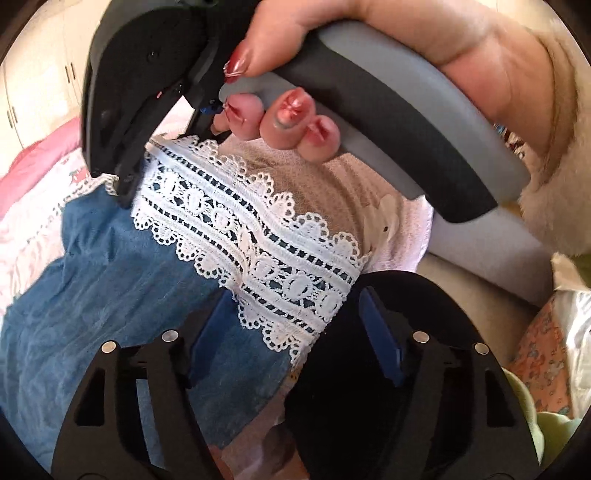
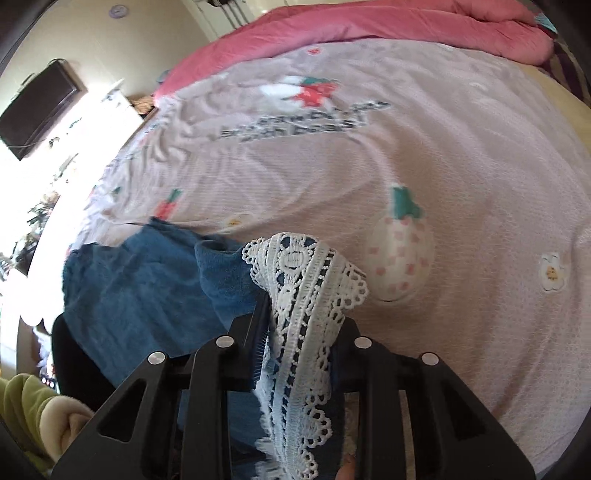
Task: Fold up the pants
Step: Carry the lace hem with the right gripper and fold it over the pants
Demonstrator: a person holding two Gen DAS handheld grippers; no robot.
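Pink bedspread: we work over a bed (image 2: pixel 461 155) whose cover is printed with strawberries and lettering; a darker pink quilt (image 2: pixel 369 26) is bunched along its far edge.
Blue pants: the pants (image 2: pixel 147 288) lie on the near part of the bed, their denim running away from the lace hem toward the left in the right wrist view, so the long axis of the leg runs roughly across us rather than away from us.
Lace hem: the white lace band (image 1: pixel 258 236) is the leg end, and in the left wrist view it runs slantwise from upper left to lower right.
Right hand-held gripper: our right hand-held gripper (image 2: pixel 301 332) is pinched narrowly on one end of the lace, which bunches up between its fingers and is lifted off the cover.
Left hand-held gripper: our left hand-held gripper (image 1: pixel 295 325) stands fairly wide with the other end of the lace just between its blue pads (image 1: pixel 380 332); we see no pad pressing on the cloth, so we judge it not yet gripping.
Nearer hand: the right already holds; the left is just at the hem.
Coming move: we judge the left must pinch the lace before both ends can be carried along the leg toward the waist.
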